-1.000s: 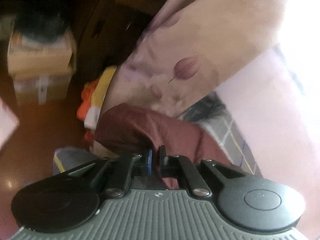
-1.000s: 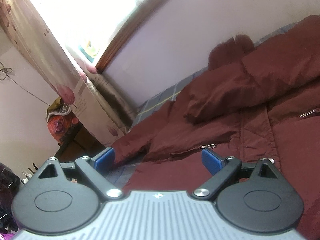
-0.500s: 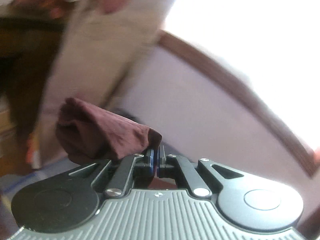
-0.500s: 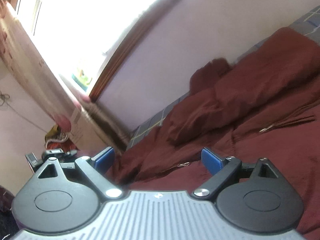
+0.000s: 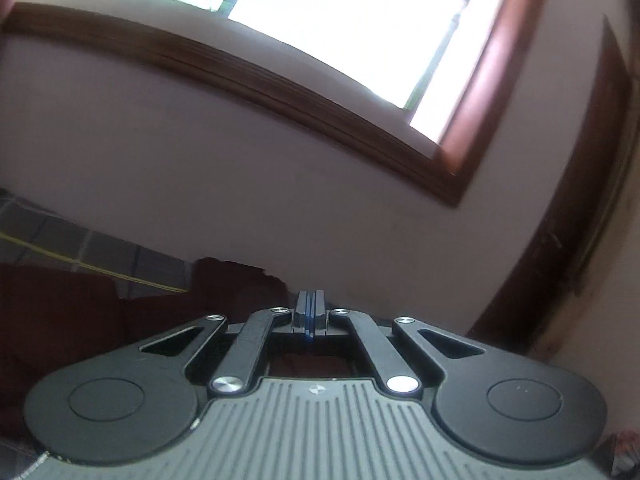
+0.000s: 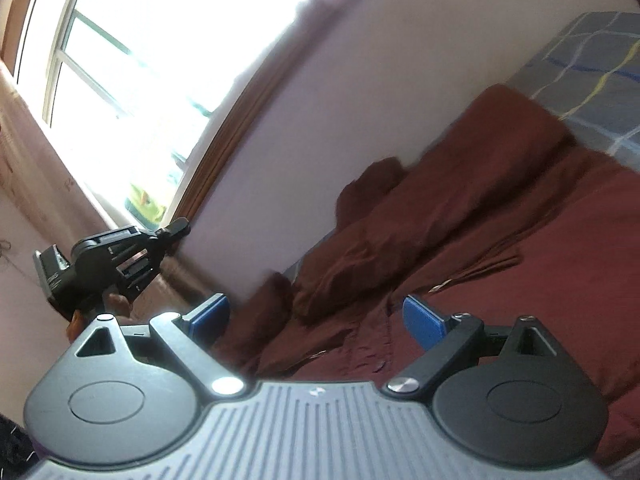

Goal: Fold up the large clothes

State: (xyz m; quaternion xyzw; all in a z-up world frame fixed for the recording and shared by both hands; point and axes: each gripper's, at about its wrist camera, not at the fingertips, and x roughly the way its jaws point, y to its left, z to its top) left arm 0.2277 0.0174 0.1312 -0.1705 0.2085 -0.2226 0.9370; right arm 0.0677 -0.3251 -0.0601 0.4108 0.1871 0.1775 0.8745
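While the dark red garment (image 6: 460,248) lies spread over the bed (image 6: 592,80) with rumpled ridges and a bunched part near the wall (image 6: 320,120), the folding looks to be at an early stage: I judge that most folds are not yet made and the cloth has no tidy shape.

In the left wrist view the left hand-held gripper (image 5: 308,314) has its jaws pressed together. No cloth shows between the tips, though dark red fabric sits just under and behind them, so I cannot tell whether a thin edge is pinched there. It points at the wall below the window (image 5: 320,20), with the garment low and to its left.

From the right wrist view the right hand-held gripper (image 6: 316,318) is spread wide and grasps nothing. The garment lies straight ahead of it and below, with a seam and a small metal fastening just beyond its blue pads (image 6: 424,322).
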